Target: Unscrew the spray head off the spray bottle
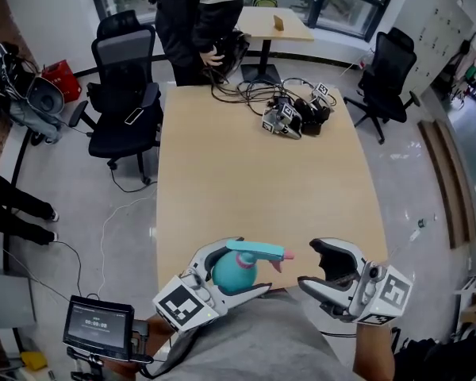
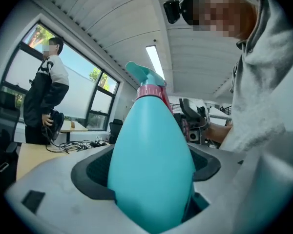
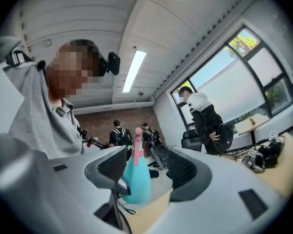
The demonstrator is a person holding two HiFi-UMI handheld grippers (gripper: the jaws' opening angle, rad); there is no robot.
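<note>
A teal spray bottle lies on its side at the table's near edge, close to my body. Its teal spray head, with a pink collar and pink nozzle tip, points right. My left gripper is shut on the bottle's round body. In the left gripper view the bottle fills the space between both pads, and the spray head rises beyond it. My right gripper stands open and empty, just right of the nozzle and apart from it. In the right gripper view the bottle shows beyond the open right gripper.
The long wooden table stretches away from me. A pile of other grippers and cables lies at its far end, where a person stands. Office chairs stand at the left and right. A small screen sits at the lower left.
</note>
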